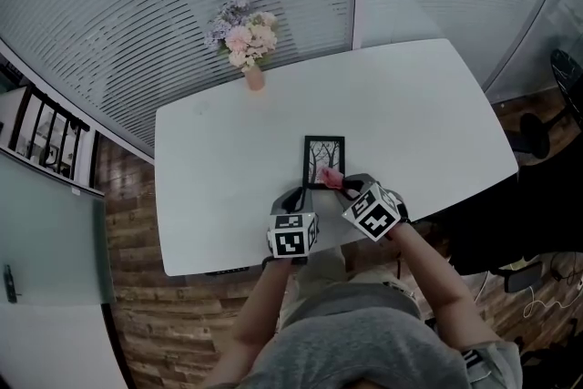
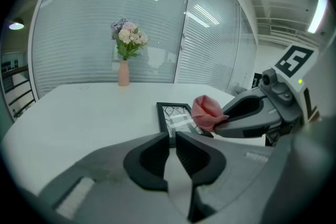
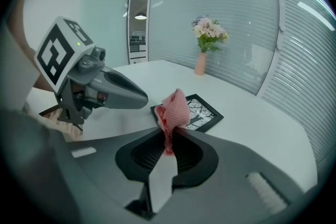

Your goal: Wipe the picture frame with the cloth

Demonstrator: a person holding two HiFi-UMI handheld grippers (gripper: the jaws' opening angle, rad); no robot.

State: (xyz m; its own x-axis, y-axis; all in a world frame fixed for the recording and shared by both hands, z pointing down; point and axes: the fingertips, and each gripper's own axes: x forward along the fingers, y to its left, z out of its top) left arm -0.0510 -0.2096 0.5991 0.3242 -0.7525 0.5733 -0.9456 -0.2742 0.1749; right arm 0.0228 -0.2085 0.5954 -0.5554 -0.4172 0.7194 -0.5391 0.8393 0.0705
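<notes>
Head view, read left to right.

- White tabletop (image 1: 209, 187): it carries everything noted below.
- Far left edge: slim pink vase of pale pink and lilac flowers (image 1: 252, 59), upright, well apart from the work area, in front of a wall of slatted blinds (image 1: 137, 5).
- Left tool (image 2: 172, 136): jaws drawn almost together, only a thin slit between them. Tips sit at the near left corner of the frame. Cannot tell whether they pinch it or only rest against it.
- Black-rimmed rectangular picture frame (image 1: 324, 158): lies flat near the tabletop's near edge, long side running away from the person. A branching black-and-white print shows in it.
- Bunched pink woven cloth (image 3: 176, 107): sits over the frame's near right corner, and a tail of it hangs down between the right tool's jaws.
- Right tool (image 3: 170, 132): jaws clamped on the cloth, angled in from the right, close beside the left tool.
</notes>
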